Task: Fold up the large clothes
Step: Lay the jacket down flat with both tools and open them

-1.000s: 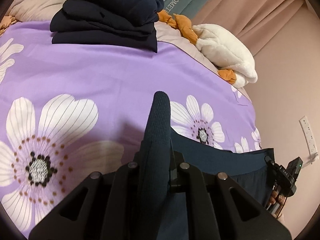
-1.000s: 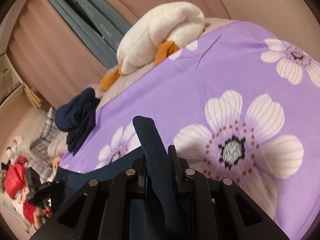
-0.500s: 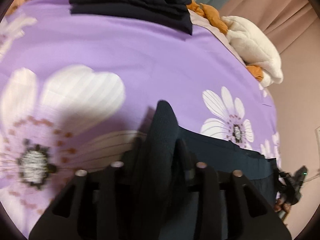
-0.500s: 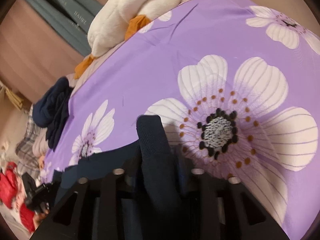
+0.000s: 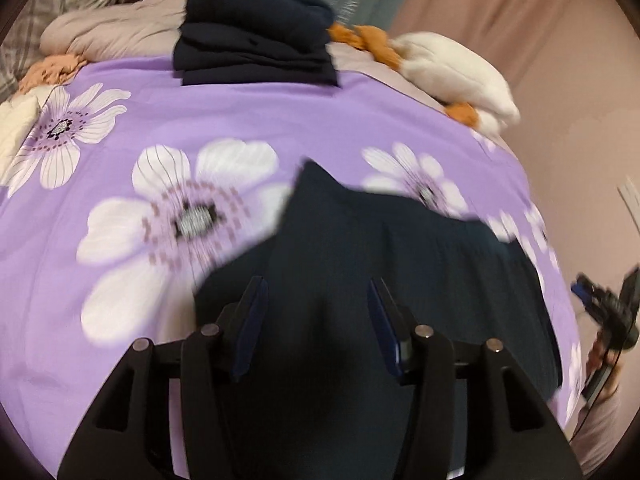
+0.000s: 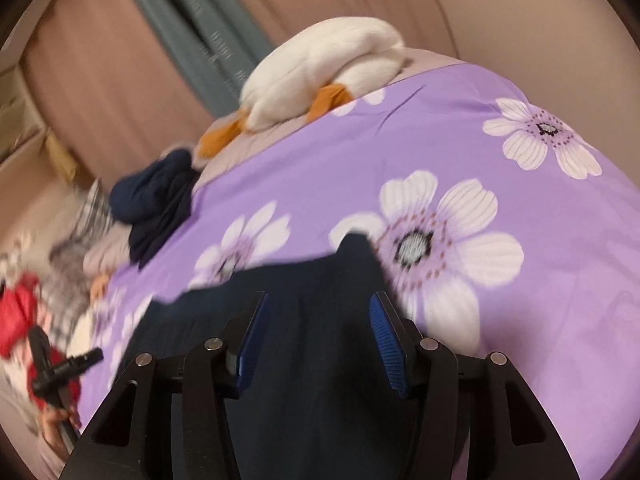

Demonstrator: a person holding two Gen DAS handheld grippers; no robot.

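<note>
Your left gripper [image 5: 316, 328] is opening, and its two blue pads [image 5: 250, 328] stand apart. The dark blue garment [image 5: 360, 248] lies between them, but the pads do not press on it. Your right gripper [image 6: 316, 336] is opening too, and the same garment [image 6: 320, 320] lies loose between its pads [image 6: 386, 344].

The garment is spread on the purple bed cover [image 5: 240, 120] with big white flowers. Its top edge runs across the cover from one gripper to the other, with a little peak at each end.

Look past the garment. At the far side of the bed sits a pile of folded dark clothes [image 5: 256, 44]. Just beside it lies a white soft toy [image 5: 460, 76] with orange feet. Behind the pile is a lumpy beige blanket [image 5: 116, 32].

From the left camera you can see your other hand [image 5: 604, 356] holding its gripper at the right edge. From the right camera something red [image 6: 18, 316] shows at the far left, too blurry to tell what it is.

Pink curtains [image 6: 100, 80] hang behind the bed.
</note>
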